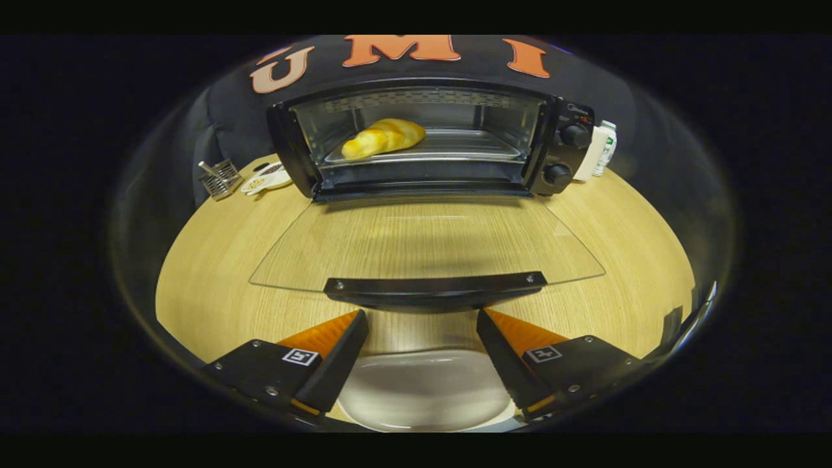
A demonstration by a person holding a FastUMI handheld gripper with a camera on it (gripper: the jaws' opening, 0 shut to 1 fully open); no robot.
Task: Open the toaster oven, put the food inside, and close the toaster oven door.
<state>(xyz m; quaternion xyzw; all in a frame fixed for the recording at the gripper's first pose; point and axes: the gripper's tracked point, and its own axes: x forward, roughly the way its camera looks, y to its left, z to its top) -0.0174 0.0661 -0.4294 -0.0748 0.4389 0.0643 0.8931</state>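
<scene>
the gripper sits low in the frame with its fingers spread apart and nothing between them, above a white plate on the wooden surface. just ahead of the fingertips is the black handle of the glass door, folded down flat. beyond it, in the upper middle, the toaster oven stands open; a golden bread roll lies on the tray inside, toward its left. two knobs sit on the oven's right panel. a wire basket and a small dish are at upper left, a white carton at upper right.
</scene>
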